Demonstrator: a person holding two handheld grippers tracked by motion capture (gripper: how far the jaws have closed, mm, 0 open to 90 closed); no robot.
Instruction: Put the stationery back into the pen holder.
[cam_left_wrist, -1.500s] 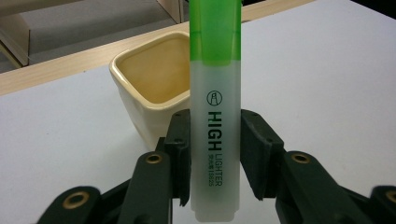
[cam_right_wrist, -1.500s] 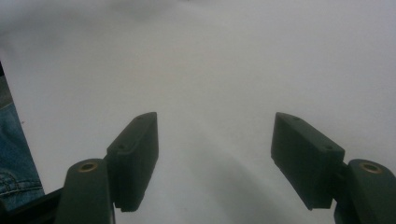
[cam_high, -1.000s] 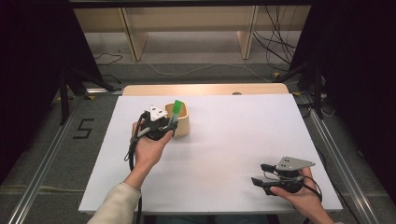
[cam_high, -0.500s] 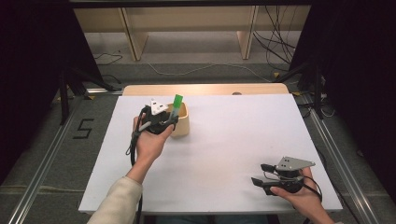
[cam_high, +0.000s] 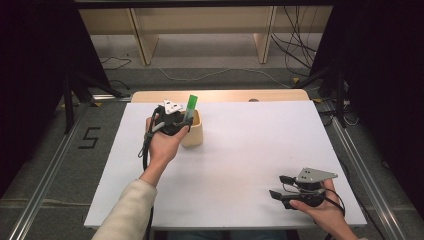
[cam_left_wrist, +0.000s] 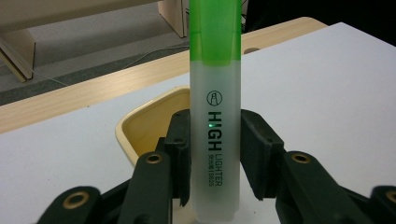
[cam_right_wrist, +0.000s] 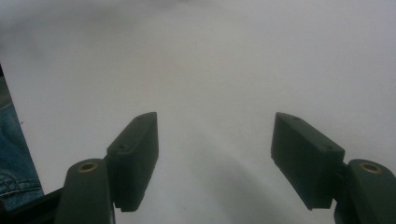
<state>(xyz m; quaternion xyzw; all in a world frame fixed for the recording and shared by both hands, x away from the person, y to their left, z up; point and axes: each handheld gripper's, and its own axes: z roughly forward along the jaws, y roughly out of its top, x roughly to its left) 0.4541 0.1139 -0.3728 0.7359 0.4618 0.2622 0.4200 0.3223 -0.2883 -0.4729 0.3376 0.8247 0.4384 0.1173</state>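
Note:
A green-capped highlighter (cam_left_wrist: 215, 107) with a frosted white barrel stands upright between the jaws of my left gripper (cam_left_wrist: 215, 158), which is shut on its barrel. In the high view the highlighter (cam_high: 190, 106) rises over the left rim of a cream container (cam_high: 195, 135) at the table's far left, with my left gripper (cam_high: 176, 121) beside that rim. The container's open mouth (cam_left_wrist: 149, 123) lies just behind the highlighter. Near the front right edge my right gripper (cam_high: 279, 186) rests low and open, with nothing between its fingers (cam_right_wrist: 215, 154), only bare white tabletop.
The white table top (cam_high: 240, 150) has a wooden strip (cam_high: 220, 95) along its far edge. Beyond it are wooden shelf legs and cables on the floor. A "5" (cam_high: 89, 137) is marked on the floor at left. Metal rails run along both sides.
My left gripper has carried the highlighter a little toward the far edge, over the container's rim, and the highlighter now stands more upright. The right gripper has stayed put.

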